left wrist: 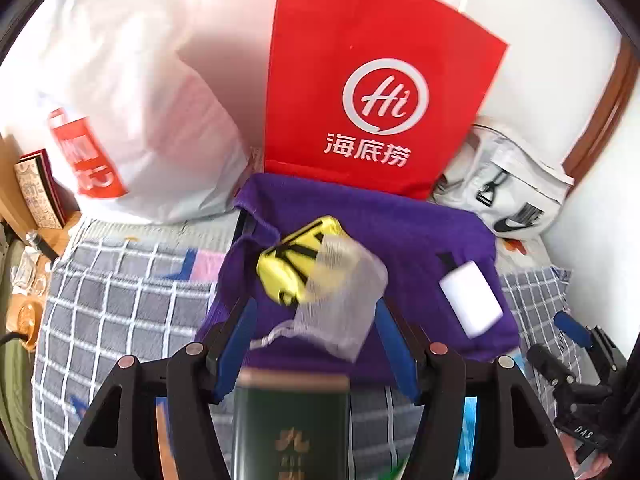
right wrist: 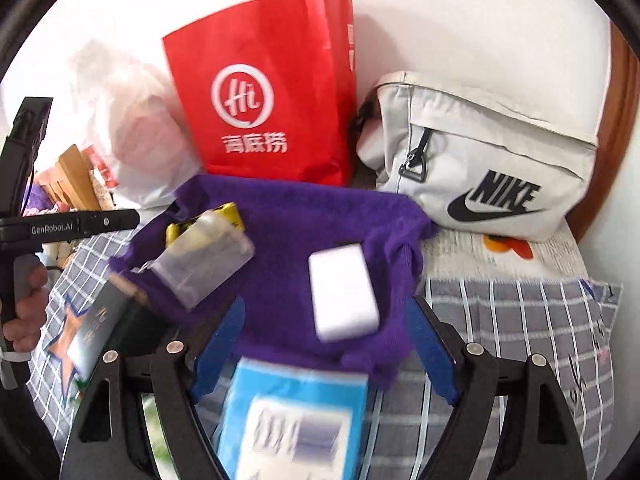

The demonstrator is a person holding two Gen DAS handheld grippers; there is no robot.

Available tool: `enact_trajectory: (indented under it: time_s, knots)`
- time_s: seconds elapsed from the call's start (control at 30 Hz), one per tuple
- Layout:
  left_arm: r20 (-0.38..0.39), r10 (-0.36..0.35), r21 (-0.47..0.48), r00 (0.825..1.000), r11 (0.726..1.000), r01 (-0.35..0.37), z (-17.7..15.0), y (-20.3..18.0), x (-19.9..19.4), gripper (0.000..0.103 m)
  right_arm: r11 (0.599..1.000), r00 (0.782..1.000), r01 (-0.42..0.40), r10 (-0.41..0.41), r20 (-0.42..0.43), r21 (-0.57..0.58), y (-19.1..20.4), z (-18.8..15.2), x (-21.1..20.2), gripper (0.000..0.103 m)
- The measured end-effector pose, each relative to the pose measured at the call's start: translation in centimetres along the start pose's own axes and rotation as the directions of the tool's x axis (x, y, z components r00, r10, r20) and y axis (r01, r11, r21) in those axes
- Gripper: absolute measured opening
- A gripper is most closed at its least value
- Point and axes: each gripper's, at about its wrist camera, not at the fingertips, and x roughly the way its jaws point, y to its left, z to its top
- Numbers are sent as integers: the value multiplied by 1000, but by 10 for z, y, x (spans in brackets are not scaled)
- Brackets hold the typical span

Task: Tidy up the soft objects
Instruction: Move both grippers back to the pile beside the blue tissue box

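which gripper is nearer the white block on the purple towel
Right. The right gripper has the white block just ahead between its open fingers; the left gripper faces the mesh pouch, block off to its side.

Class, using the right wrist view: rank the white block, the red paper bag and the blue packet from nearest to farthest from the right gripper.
1. Blue packet, lying between the open fingers.
2. White block, just ahead on the purple cloth.
3. Red paper bag, upright against the wall.

free: purple cloth (right wrist: 288, 216) centre | blocked behind: red bag (right wrist: 264, 92), white bag (right wrist: 492, 160)

left claw (left wrist: 312, 312) jaws apart, right claw (right wrist: 326, 320) jaws apart, both angled downward
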Motion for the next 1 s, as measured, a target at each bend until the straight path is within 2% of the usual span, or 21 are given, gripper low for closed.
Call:
enact_trajectory:
  time_s: [0.17, 0.33, 0.6, 0.83, 1.0]
  knots:
    - [13, 27, -17, 1000, 999, -27, -34, 14, -35, 60, 998, 998, -54, 54, 10, -24, 24, -28, -34, 82]
    - [17, 37, -49, 999, 998, -37, -71, 34, -61, 60, 988, 992, -122, 123, 6, -98, 63, -61, -63, 82]
    - [-10, 79, -92, 997, 993, -80, -136, 63, -78, 60, 960, 987, -161, 162, -16, -228, 121, -108, -72, 82]
    - [-27, 64, -147, 998, 987, -68, -174, 83, -86, 60, 927, 989, -144, 143, -29, -345, 151, -135, -63, 82]
    - [-24, 43, -143, 999, 989, -46, -192, 90, -92, 60, 898, 997, -83, 70, -45, -432, 167, -148, -47, 82]
